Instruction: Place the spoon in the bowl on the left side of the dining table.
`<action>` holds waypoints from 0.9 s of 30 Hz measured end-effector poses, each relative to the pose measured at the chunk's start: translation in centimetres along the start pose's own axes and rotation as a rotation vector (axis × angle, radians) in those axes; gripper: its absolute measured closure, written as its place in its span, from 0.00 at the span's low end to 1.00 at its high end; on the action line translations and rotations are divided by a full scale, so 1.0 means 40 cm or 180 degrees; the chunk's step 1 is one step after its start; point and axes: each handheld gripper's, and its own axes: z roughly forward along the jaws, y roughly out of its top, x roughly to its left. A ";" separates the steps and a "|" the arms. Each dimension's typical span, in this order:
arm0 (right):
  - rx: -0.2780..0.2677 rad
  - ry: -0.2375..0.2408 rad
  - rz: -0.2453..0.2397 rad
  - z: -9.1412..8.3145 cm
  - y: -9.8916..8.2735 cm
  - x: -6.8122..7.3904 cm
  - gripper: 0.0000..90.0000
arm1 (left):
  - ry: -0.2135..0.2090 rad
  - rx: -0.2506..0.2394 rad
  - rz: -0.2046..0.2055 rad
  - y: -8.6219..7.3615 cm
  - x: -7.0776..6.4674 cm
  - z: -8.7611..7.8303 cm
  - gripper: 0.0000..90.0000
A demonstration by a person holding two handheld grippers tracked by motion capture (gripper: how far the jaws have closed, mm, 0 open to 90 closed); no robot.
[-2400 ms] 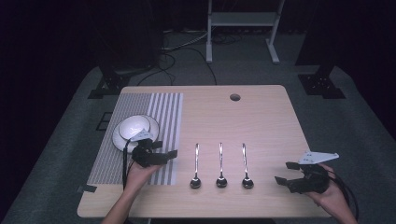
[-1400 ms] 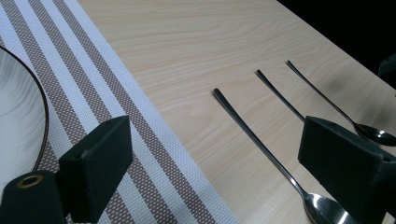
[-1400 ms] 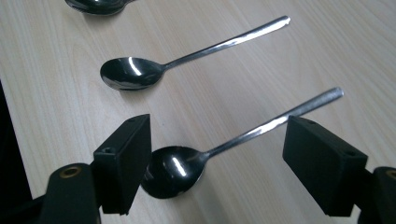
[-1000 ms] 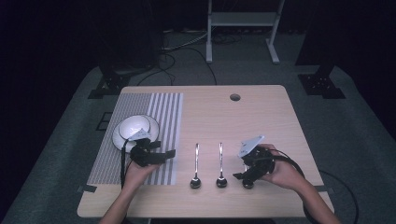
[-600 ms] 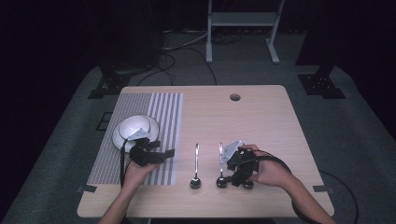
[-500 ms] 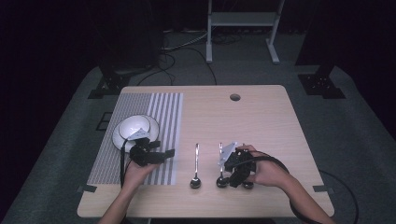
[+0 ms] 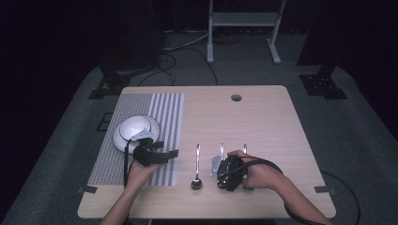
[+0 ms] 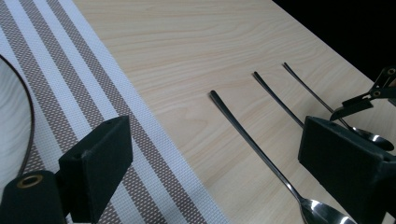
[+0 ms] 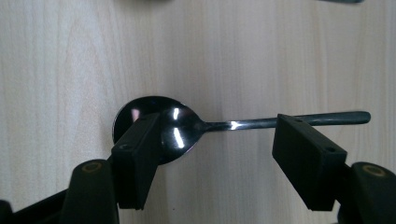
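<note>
R tongs (image 9: pixel 212 156) half-parted, closing in, straddling mid spoon (image 9: pixel 187 126) lengthwise: one pad over bowl, other over handle, neither pressing yet. Spoon flat on table (image 7: pixel 263 117), at 6 o'clock edge, btw two other spoons. Risk: pads along the axis, not across the neck, so likely skid off curved bowl, spoon spins or bumps neighbours. L tongs (image 8: pixel 219 163) released, idle over mat (image 8: pixel 70 88) at 9 o'clock.

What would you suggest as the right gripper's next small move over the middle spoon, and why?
Probably turn the right gripper a quarter turn before closing. Its jaws have just been closing, but they line up along the middle spoon, one over the bowl and one over the handle, so they would not pinch across the thin handle.
</note>
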 end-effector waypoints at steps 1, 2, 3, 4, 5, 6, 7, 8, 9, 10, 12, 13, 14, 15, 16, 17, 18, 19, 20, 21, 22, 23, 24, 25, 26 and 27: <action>0.0015 -0.0031 -0.0027 0.002 0.001 0.004 0.35 | -0.0006 0.0006 0.0007 0.000 -0.001 0.001 0.10; 0.0016 -0.0057 -0.0055 0.003 0.002 0.008 0.35 | -0.0011 0.0008 -0.0001 0.001 -0.003 0.002 0.10; 0.0013 -0.0084 -0.0071 0.004 0.002 0.013 0.35 | -0.0018 0.0011 -0.0003 0.001 -0.004 0.004 0.10; 0.0023 -0.0115 -0.0087 0.006 0.002 0.018 0.35 | -0.0027 0.0018 -0.0001 0.001 -0.006 0.006 0.10; 0.0036 -0.0142 -0.0112 0.008 0.002 0.022 0.35 | -0.0032 0.0025 0.0001 0.001 -0.008 0.008 0.10; 0.0047 -0.0164 -0.0136 0.010 0.002 0.027 0.35 | -0.0043 0.0034 0.0017 0.001 -0.011 0.010 0.10; 0.0055 -0.0195 -0.0152 0.012 0.002 0.032 0.35 | -0.0051 0.0036 0.0020 0.002 -0.014 0.012 0.10; 0.0060 -0.0217 -0.0165 0.013 0.002 0.035 0.36 | -0.0064 0.0047 0.0015 0.002 -0.017 0.014 0.10; 0.0061 -0.0227 -0.0163 0.013 0.002 0.038 0.36 | -0.0079 0.0054 0.0023 0.002 -0.020 0.017 0.10; 0.0058 -0.0232 -0.0158 0.013 0.002 0.038 0.36 | -0.0095 0.0059 0.0024 0.002 -0.023 0.019 0.10; 0.0050 -0.0238 -0.0143 0.012 0.001 0.039 0.37 | -0.0126 0.0079 0.0031 0.002 -0.029 0.025 0.10; 0.0051 -0.0227 -0.0130 0.012 0.000 0.038 0.38 | -0.0141 0.0080 0.0027 0.002 -0.032 0.028 0.10; 0.0049 -0.0216 -0.0116 0.012 0.000 0.038 0.38 | -0.0162 0.0093 0.0031 0.002 -0.034 0.031 0.10; 0.0041 -0.0201 -0.0105 0.013 -0.001 0.036 0.38 | -0.0183 0.0101 0.0028 0.002 -0.038 0.035 0.10; 0.0035 -0.0191 -0.0076 0.012 -0.003 0.036 0.39 | -0.0193 0.0117 0.0039 0.002 -0.040 0.038 0.10; 0.0021 -0.0184 -0.0064 0.012 -0.004 0.035 0.39 | -0.0209 0.0127 0.0041 0.003 -0.045 0.042 0.10; 0.0014 -0.0173 -0.0037 0.011 -0.007 0.035 0.40 | -0.0225 0.0133 0.0036 0.003 -0.047 0.045 0.10; 0.0005 -0.0168 -0.0034 0.012 -0.008 0.035 0.40 | -0.0244 0.0140 0.0041 0.003 -0.050 0.049 0.10; 0.0000 -0.0171 -0.0031 0.011 -0.008 0.036 0.41 | -0.0263 0.0148 0.0042 0.004 -0.055 0.054 0.10; -0.0002 -0.0172 -0.0028 0.011 -0.009 0.036 0.41 | -0.0275 0.0169 0.0050 0.004 -0.059 0.058 0.10; -0.0003 -0.0170 -0.0024 0.011 -0.009 0.036 0.41 | -0.0294 0.0178 0.0054 0.005 -0.063 0.062 0.10; -0.0001 -0.0165 -0.0022 0.011 -0.009 0.035 0.41 | -0.0310 0.0189 0.0066 0.005 -0.068 0.067 0.10; -0.0001 -0.0160 -0.0024 0.011 -0.008 0.034 0.41 | -0.0319 0.0206 0.0085 0.006 -0.073 0.070 0.10; -0.0002 -0.0152 -0.0016 0.011 -0.008 0.033 0.41 | -0.0323 0.0209 0.0092 0.006 -0.077 0.073 0.10; -0.0008 -0.0134 -0.0008 0.012 -0.009 0.031 0.41 | -0.0342 0.0225 0.0098 0.007 -0.081 0.077 0.10; -0.0017 -0.0117 0.0006 0.012 -0.010 0.030 0.41 | -0.0353 0.0229 0.0103 0.008 -0.084 0.081 0.10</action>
